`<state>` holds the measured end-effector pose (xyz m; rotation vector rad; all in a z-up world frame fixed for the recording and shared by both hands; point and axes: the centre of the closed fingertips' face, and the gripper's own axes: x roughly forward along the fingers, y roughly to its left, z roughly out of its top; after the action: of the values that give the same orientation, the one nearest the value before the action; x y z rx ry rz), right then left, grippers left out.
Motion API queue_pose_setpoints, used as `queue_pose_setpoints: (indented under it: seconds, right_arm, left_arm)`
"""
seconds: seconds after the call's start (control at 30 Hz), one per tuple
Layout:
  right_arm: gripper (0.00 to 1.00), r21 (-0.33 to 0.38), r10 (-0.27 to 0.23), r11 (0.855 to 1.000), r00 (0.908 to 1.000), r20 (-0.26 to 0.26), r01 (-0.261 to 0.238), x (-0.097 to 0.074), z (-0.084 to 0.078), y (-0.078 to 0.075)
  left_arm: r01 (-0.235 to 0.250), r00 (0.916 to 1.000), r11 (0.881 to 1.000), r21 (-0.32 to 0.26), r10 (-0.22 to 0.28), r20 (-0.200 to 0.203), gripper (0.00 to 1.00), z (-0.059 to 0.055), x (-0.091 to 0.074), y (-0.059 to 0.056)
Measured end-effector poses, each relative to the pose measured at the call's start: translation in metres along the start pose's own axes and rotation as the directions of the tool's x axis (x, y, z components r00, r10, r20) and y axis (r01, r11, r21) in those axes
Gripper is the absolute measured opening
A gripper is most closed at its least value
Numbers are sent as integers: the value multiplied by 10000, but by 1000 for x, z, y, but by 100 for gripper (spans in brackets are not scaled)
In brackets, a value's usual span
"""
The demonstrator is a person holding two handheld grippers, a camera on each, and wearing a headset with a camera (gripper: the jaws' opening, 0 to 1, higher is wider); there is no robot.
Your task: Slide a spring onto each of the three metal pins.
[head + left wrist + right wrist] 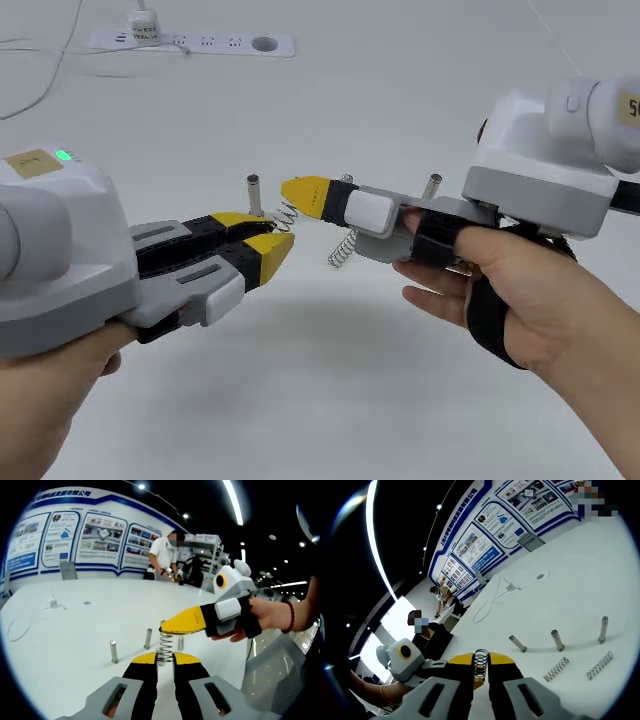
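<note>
Pins [557,640] – all three – stand bare on the worktop [330,380], with two loose springs [556,669] lying just beside them. One spring [287,213] is up off the surface, its ends pinched by the left hand-held gripper [164,656] and the right hand-held gripper [481,662], both closed on it. By my reading nothing is threaded yet – all three remain.

There are three pins [557,639] on the desk [580,575]. There are three springs too. Two loose springs [556,669] lie at 4 o'clock in the right gripper view. One spring [480,661] is pinched between the tips. There are two hand-held grippers, a left hand-held gripper [275,233] and a right hand-held gripper [298,192]. One power strip [190,42] sits at 11 o'clock in the head view.
</note>
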<state>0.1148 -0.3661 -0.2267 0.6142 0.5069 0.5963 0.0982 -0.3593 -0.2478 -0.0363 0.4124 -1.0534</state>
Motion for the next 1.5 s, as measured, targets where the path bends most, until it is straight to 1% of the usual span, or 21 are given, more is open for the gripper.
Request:
queue_pose_setpoints:
  seconds: [0.2, 0.4, 0.5, 0.67, 0.7, 0.73, 0.77, 0.9, 0.97, 1.0, 1.07, 1.17, 1.2, 1.27, 1.4, 1.5]
  right_arm:
    - [11, -606, -112, 9981, 9999, -53, 108, 4, 2, -1]
    - [11, -1028, -164, 9946, 9999, 5, 164, 8, 7, -2]
    - [11, -1424, -245, 9895, 9996, 101, 257, 11, 12, -2]
    - [11, -2309, -404, 9720, 9990, 171, 432, 18, 22, -3]
    - [11, -2679, -438, 9623, 9989, 160, 465, 20, 24, -4]
    - [11, -2890, -485, 9559, 9987, 183, 517, 21, 26, -4]
    - [11, -3182, -499, 9465, 9985, 215, 541, 23, 28, -4]
    - [11, -3463, -498, 9365, 9985, 222, 544, 30, 34, -5]
    - [11, -3605, -574, 9306, 9980, 249, 625, 35, 38, -11]
    - [11, -3597, -611, 9307, 9978, 252, 661, 37, 40, -12]
    - [11, -3438, -730, 9362, 9972, 142, 734, 40, 40, -17]
    - [11, -3524, -798, 9325, 9967, 144, 798, 46, 42, -21]
    - [11, -3573, -887, 9298, 9960, 148, 881, 49, 43, -25]
    - [11, -3860, -1054, 9165, 9942, 213, 1054, 52, 45, -29]
    - [11, -3838, -1055, 9169, 9939, 309, 1093, 59, 46, -33]
    - [11, -4051, -1097, 9067, 9931, 417, 1171, 65, 48, -36]
  left_arm:
    - [-149, 9993, 9990, 432, 163, -327, 15, -6, -2, 3]
    - [-268, 9976, 9971, 709, 312, -616, 21, -14, -4, 6]
    - [-363, 9966, 9957, 850, 423, -707, 26, -16, -5, 7]
    - [-570, 9943, 9932, 1018, 657, -838, 35, -20, -7, 11]
    - [-594, 9941, 9931, 1010, 680, -846, 36, -21, -7, 11]
    - [-603, 9941, 9932, 993, 688, -839, 37, -21, -7, 12]
    - [-630, 9940, 9933, 973, 711, -827, 39, -22, -8, 13]
    - [-771, 9935, 9925, 945, 844, -767, 45, -23, -9, 16]
    - [-854, 9924, 9918, 952, 932, -807, 48, -24, -10, 18]
    - [-907, 9915, 9912, 968, 990, -841, 49, -25, -11, 19]
    - [-983, 9905, 9900, 1012, 1072, -864, 53, -27, -12, 21]
    - [-1053, 9898, 9894, 1003, 1140, -859, 57, -28, -12, 23]
    - [-1072, 9898, 9893, 994, 1156, -830, 59, -28, -12, 24]
    - [-1105, 9896, 9882, 1058, 1192, -799, 62, -28, -12, 24]
    - [-1132, 9886, 9852, 1286, 1246, -842, 67, -30, -11, 24]
    - [-1119, 9884, 9859, 1247, 1234, -883, 69, -32, -10, 24]
